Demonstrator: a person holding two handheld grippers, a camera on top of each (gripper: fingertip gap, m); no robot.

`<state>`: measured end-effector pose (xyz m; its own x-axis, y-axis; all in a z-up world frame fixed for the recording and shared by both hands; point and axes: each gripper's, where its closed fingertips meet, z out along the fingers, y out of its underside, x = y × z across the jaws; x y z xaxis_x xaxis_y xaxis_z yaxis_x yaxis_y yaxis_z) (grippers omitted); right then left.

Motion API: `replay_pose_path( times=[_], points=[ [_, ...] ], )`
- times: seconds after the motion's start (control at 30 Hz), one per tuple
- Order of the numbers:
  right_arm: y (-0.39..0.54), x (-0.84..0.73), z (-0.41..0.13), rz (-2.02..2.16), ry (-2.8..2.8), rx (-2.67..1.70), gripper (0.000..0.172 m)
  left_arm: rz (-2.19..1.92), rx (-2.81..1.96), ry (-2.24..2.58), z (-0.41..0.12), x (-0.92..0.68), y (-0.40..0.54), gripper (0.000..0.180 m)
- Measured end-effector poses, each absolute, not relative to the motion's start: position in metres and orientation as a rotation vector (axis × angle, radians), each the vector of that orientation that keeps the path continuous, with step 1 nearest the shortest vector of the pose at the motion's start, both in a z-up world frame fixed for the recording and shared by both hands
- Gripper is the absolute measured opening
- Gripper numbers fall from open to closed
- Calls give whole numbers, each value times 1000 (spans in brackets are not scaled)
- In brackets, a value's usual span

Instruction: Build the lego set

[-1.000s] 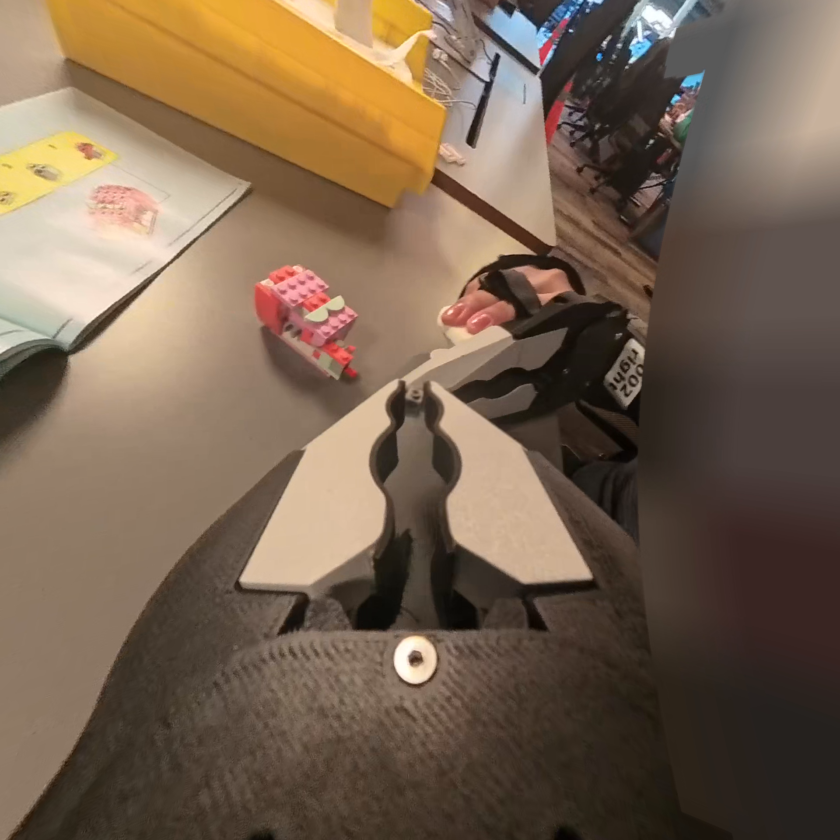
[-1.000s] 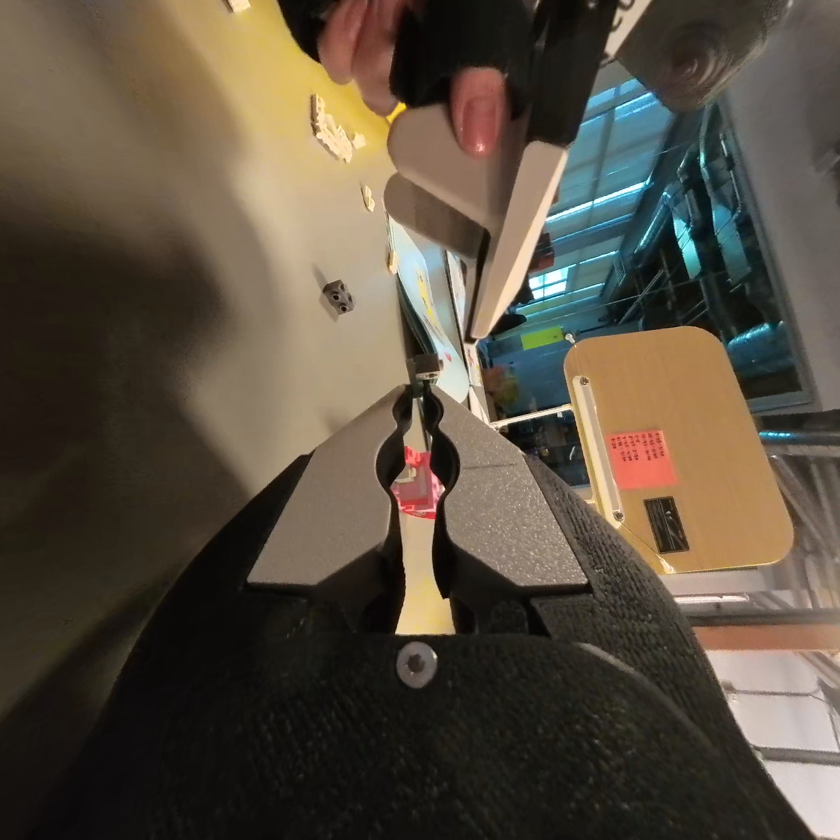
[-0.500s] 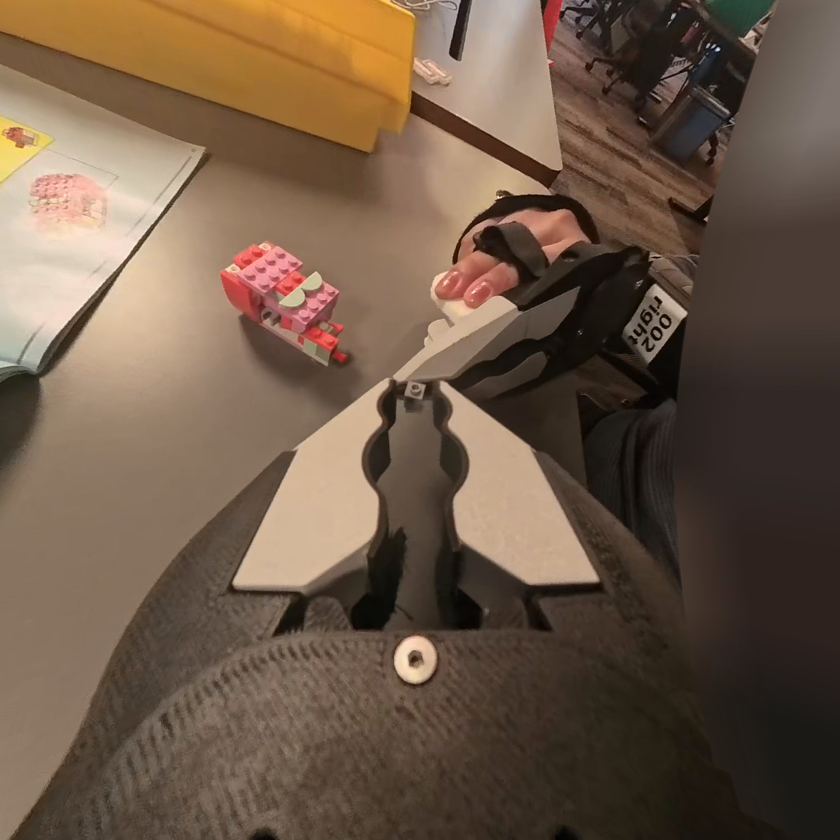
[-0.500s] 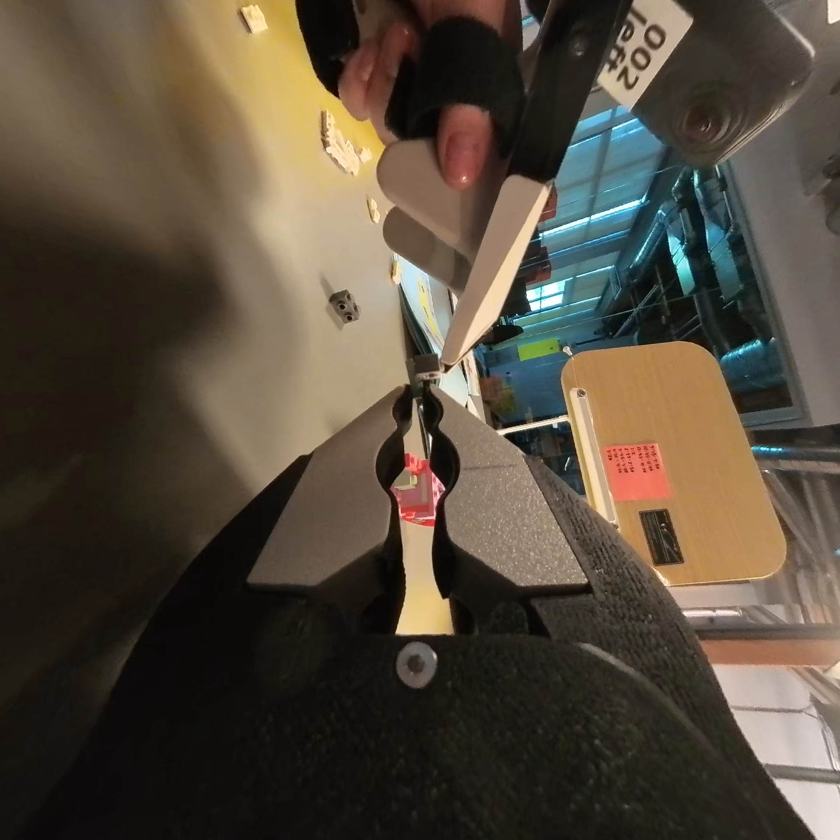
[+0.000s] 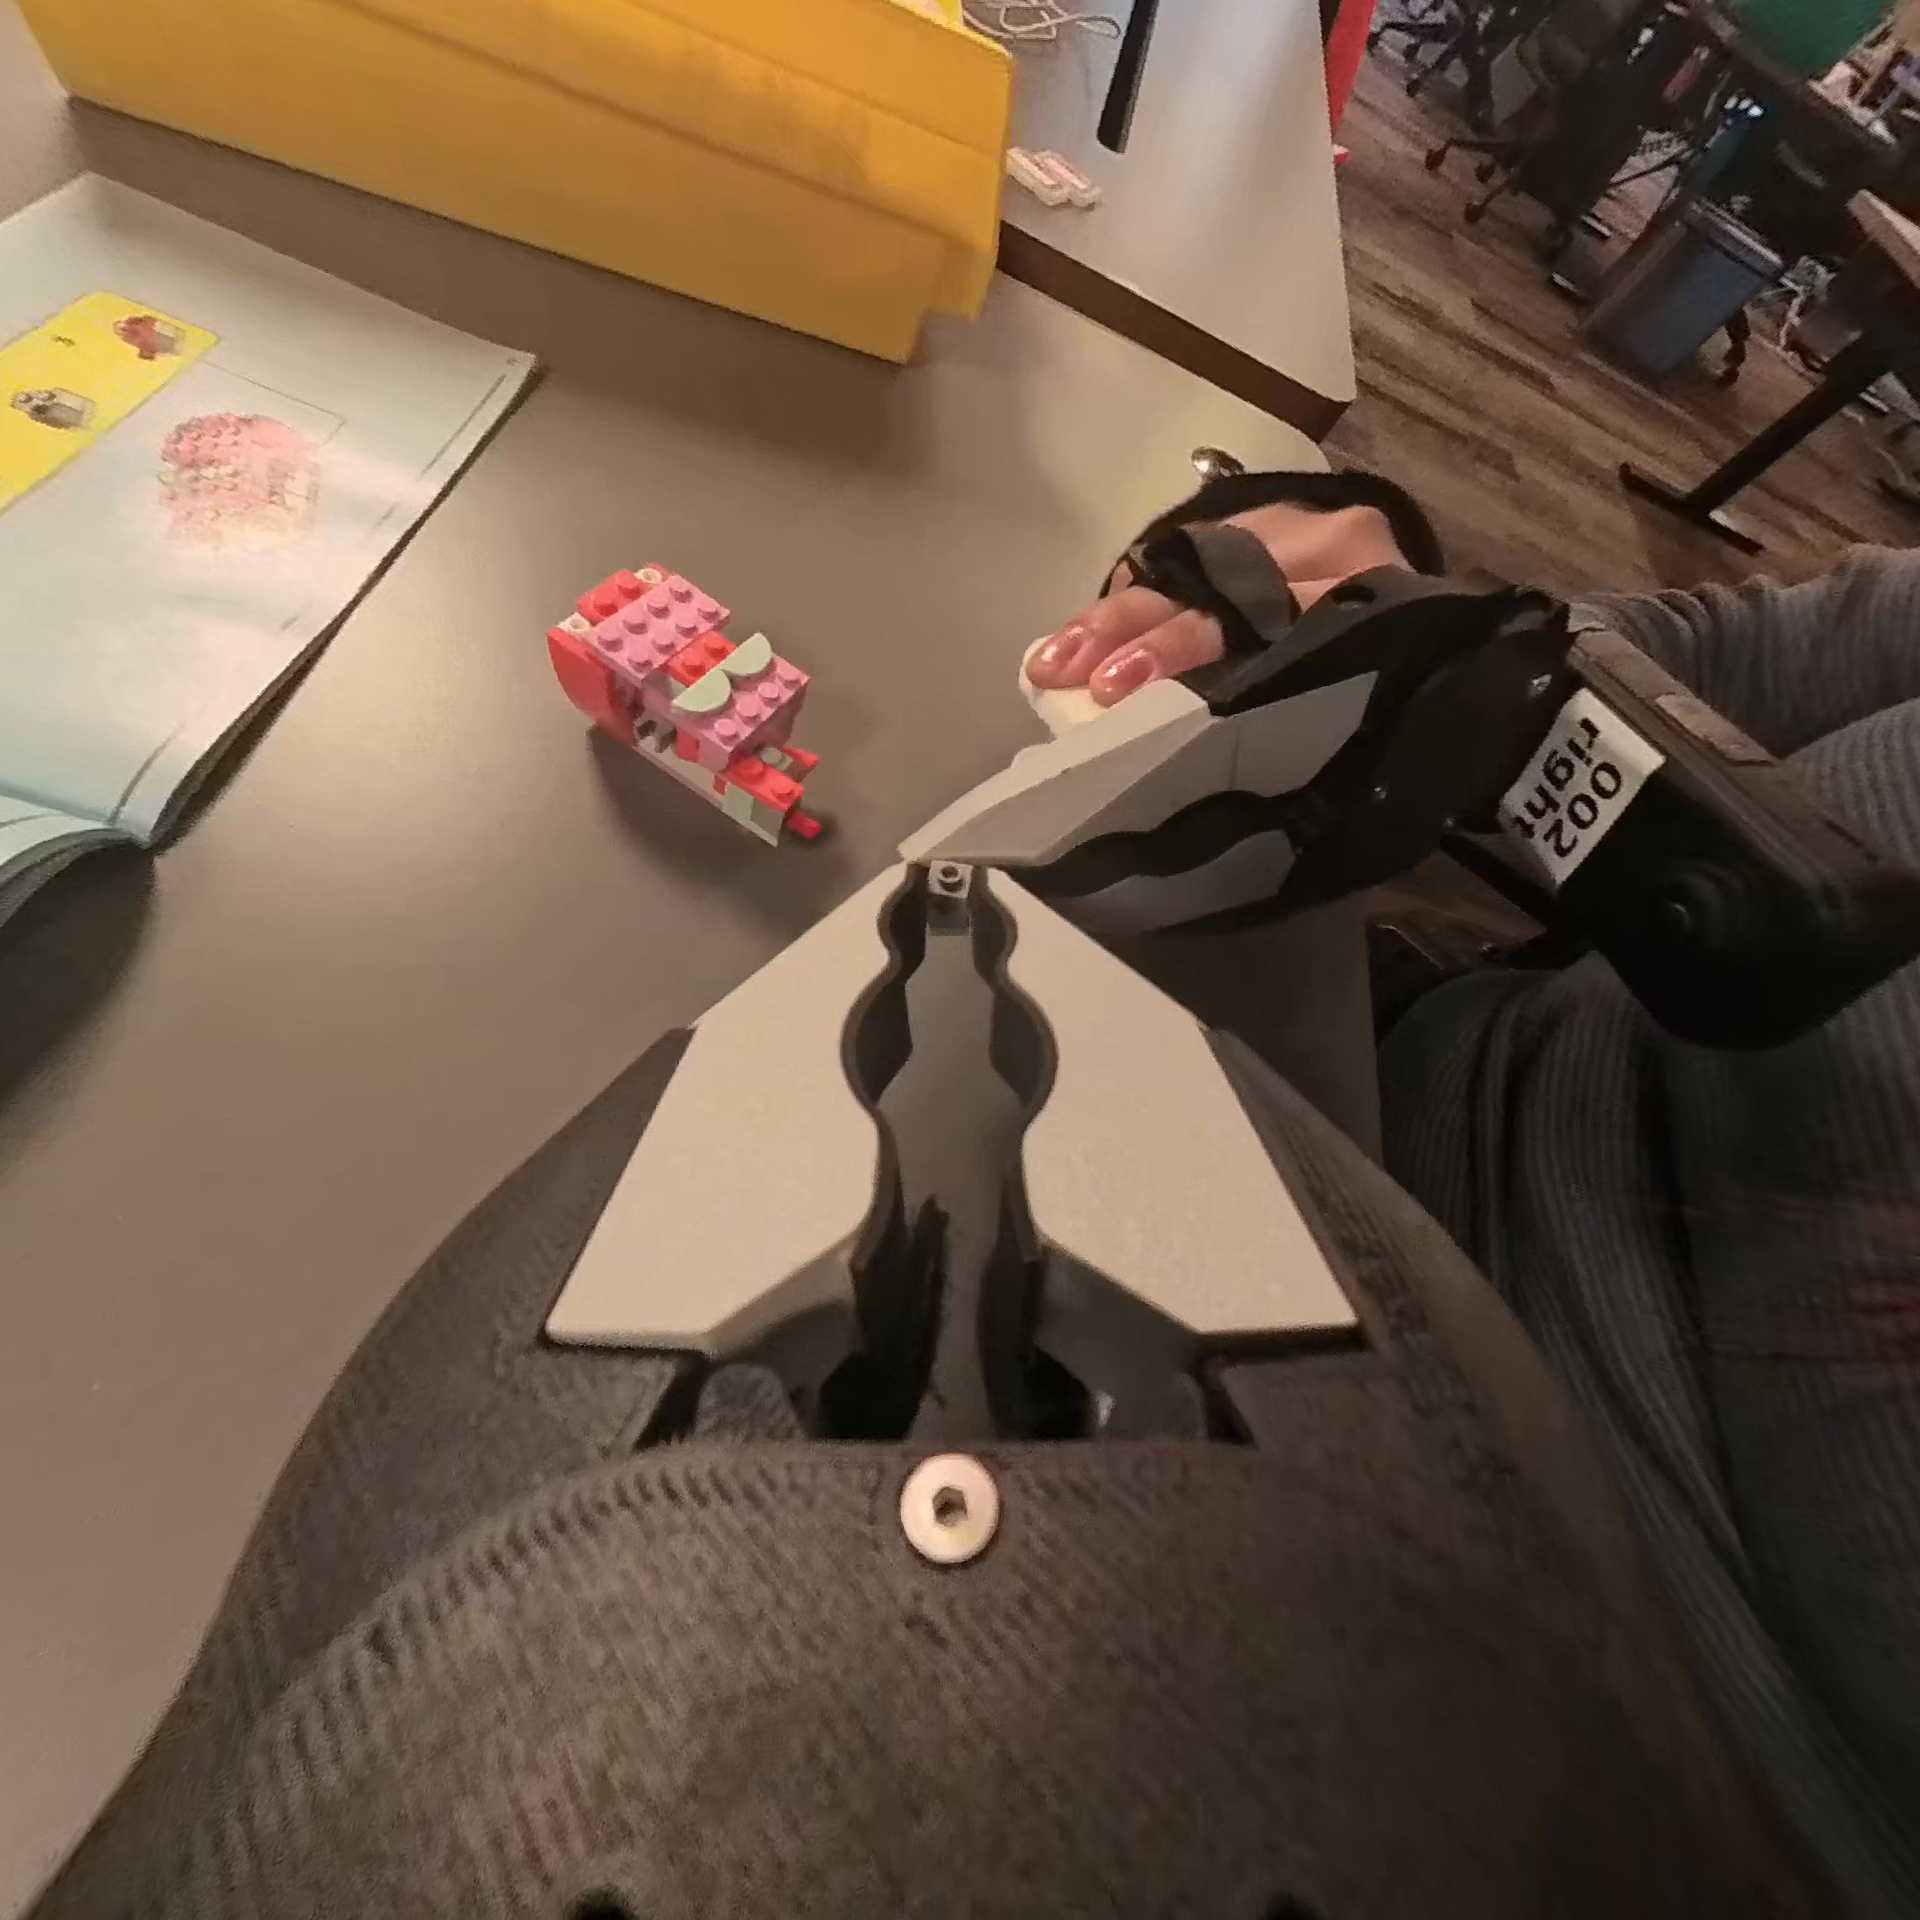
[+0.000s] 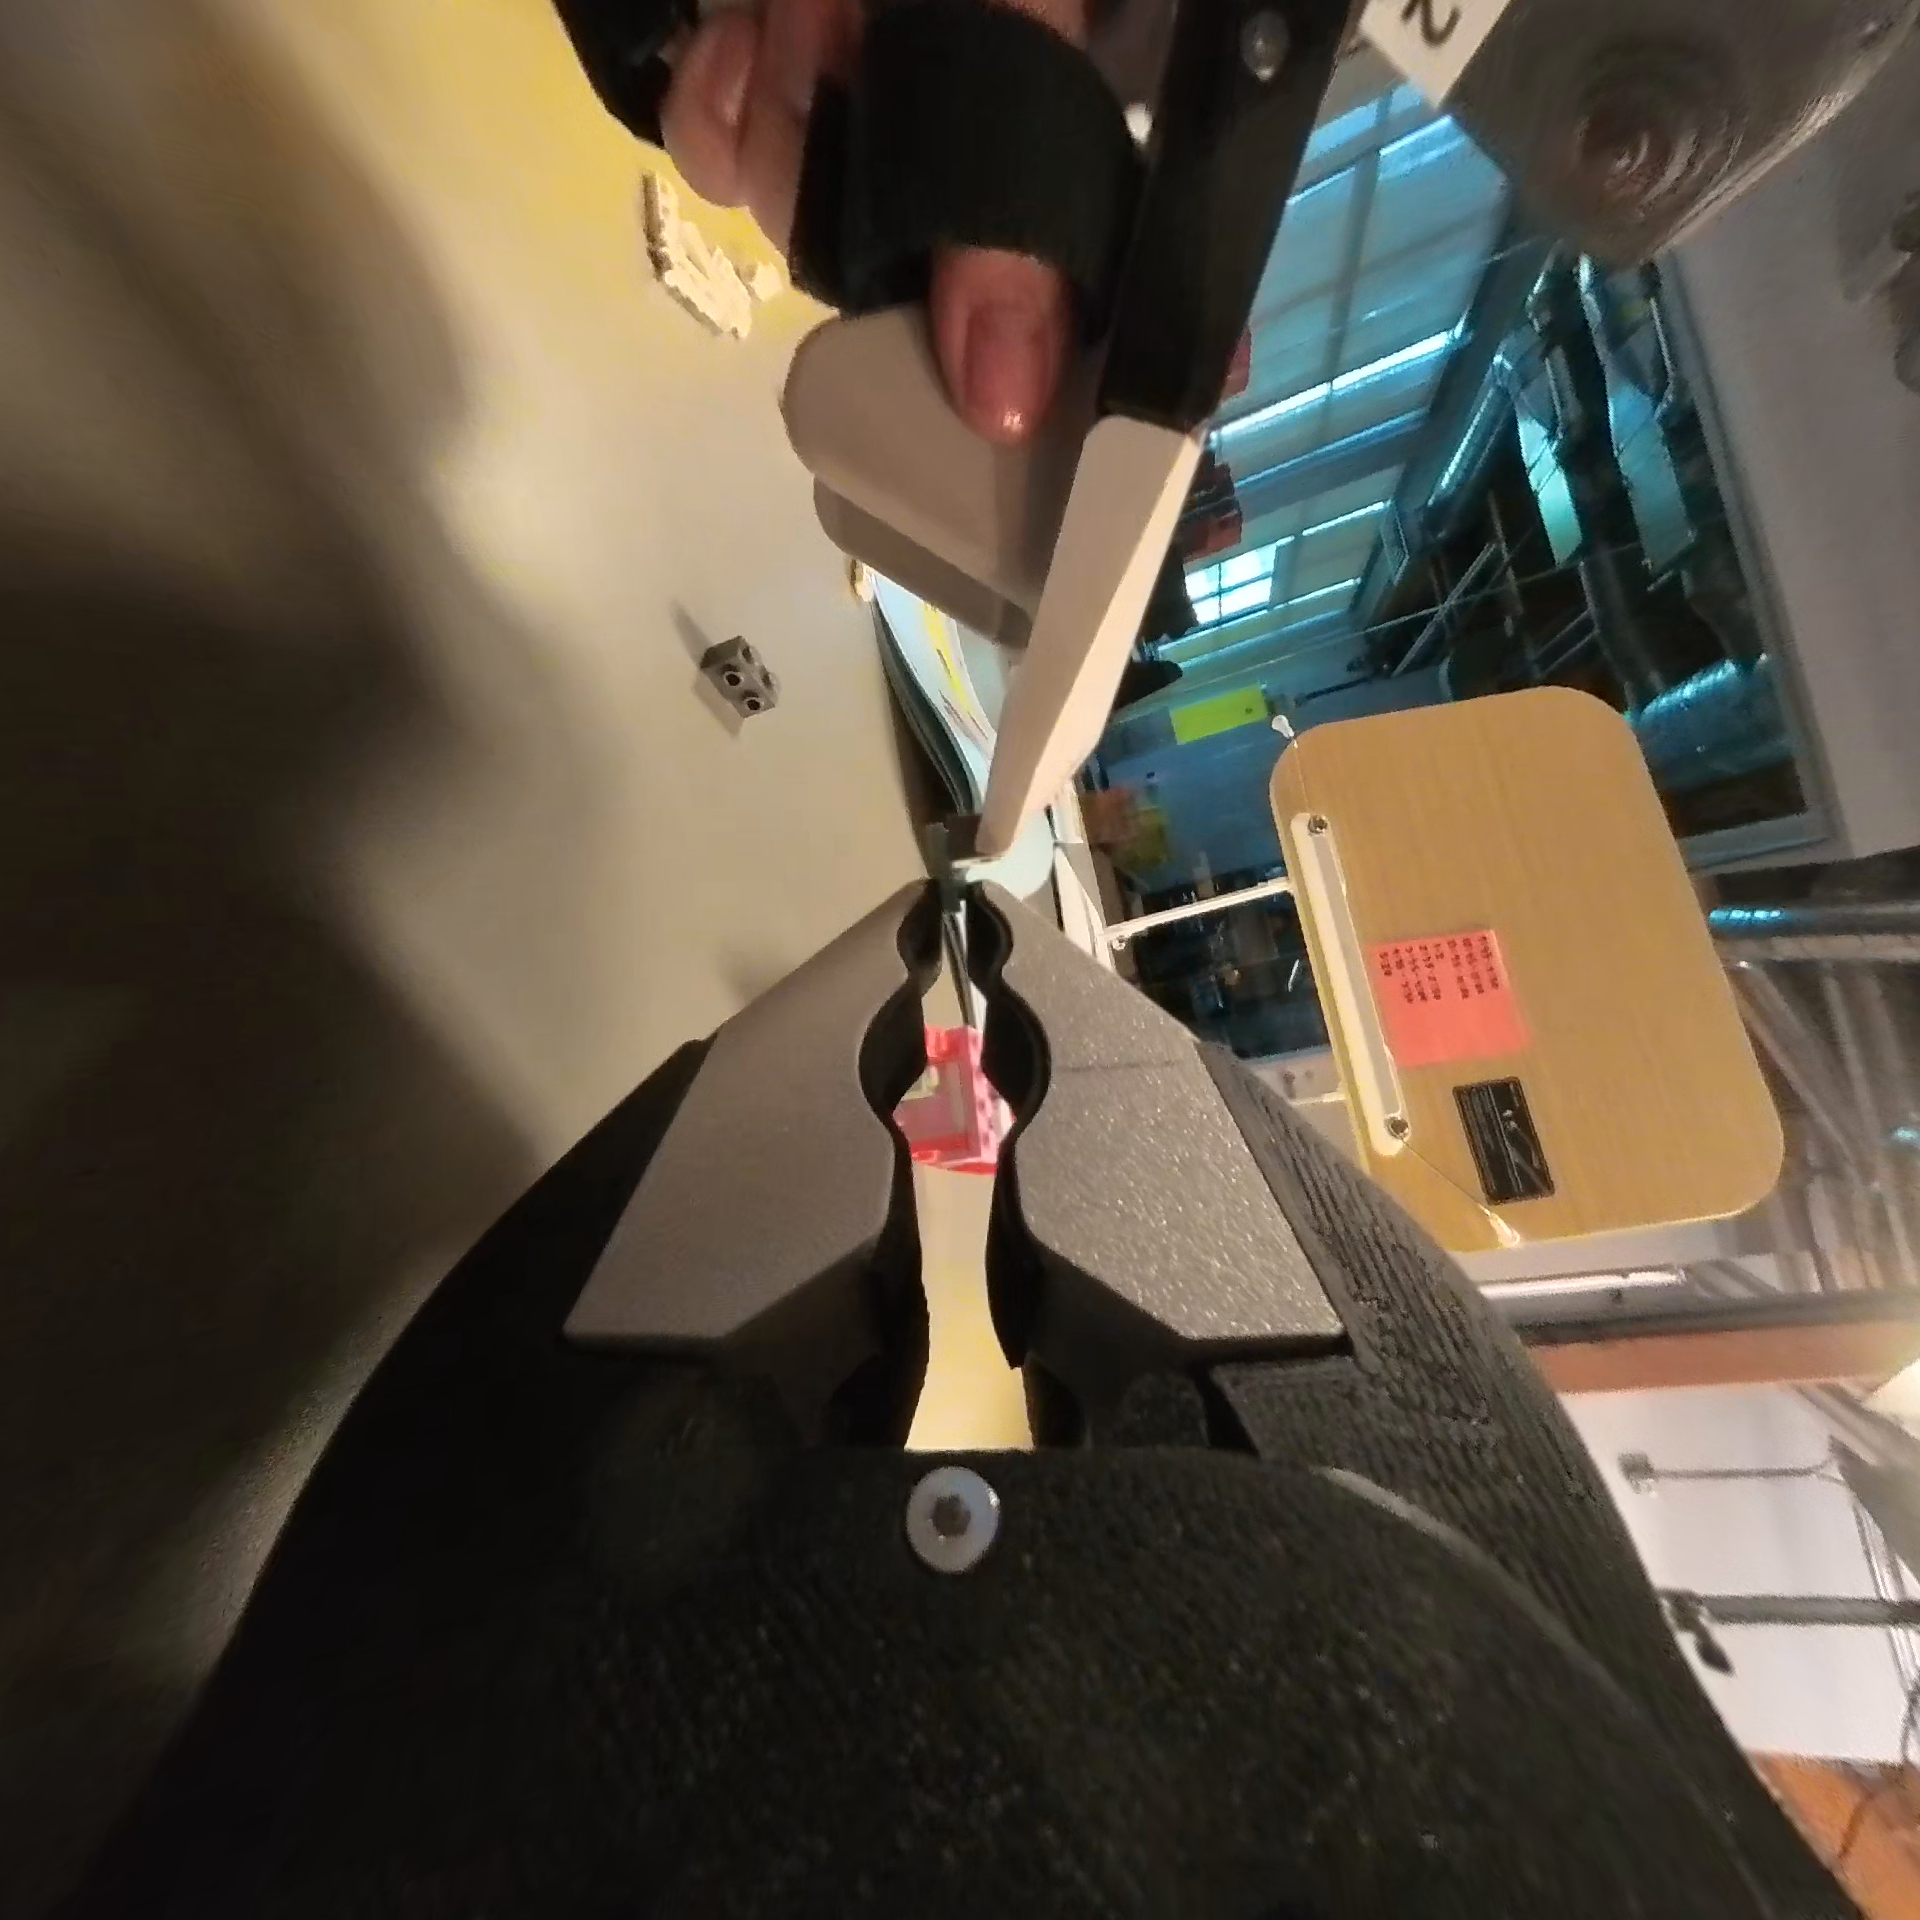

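Note:
My left gripper is shut on a small grey piece with one stud, held just above the dark table. My right gripper comes in from the right, and its shut tips meet the same piece from above. In the right wrist view my right gripper pinches the piece's thin edge. One of the left gripper's fingers touches it there. A pink and red brick model lies on the table beyond the tips. It also shows through the right jaws.
An open instruction booklet lies at the left and a yellow box stands behind it. A loose grey two-hole brick and some white bricks lie on the table. The table's edge is at the right, with floor beyond it. The grippers are tip to tip, or close to it.
My left jaws opened wider around the small grey piece, then closed onto it. My right gripper stayed shut on the piece throughout. Both grippers shifted slightly.

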<state>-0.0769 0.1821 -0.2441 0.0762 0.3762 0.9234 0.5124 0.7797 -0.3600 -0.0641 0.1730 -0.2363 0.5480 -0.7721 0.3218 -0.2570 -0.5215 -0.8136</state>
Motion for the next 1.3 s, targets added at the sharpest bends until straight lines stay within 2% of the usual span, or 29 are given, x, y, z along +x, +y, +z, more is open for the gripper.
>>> replay_pose_path(
  times=[0.43, 0.57, 0.67, 0.83, 1.1, 1.3],
  points=[
    [188, -75, -247, -123, -1539, -786, 2, -788, -2035, 676, -239, -63, 181, 7],
    [179, -82, -259, 56, -1590, -816, 4, -754, -2071, 722, -248, -69, 174, 7],
    [188, -76, -263, 107, -1594, -893, 27, -699, -2107, 717, -257, -79, 171, 7],
    [222, -58, -253, 166, -1455, -1072, 35, -586, -2170, 779, -273, -84, 160, 7],
    [240, -38, -211, 375, -1151, -1109, 29, -561, -2193, 879, -288, -82, 152, 7],
    [243, -33, -205, 420, -1099, -1122, 27, -543, -2196, 911, -291, -83, 150, 8]
  ],
)
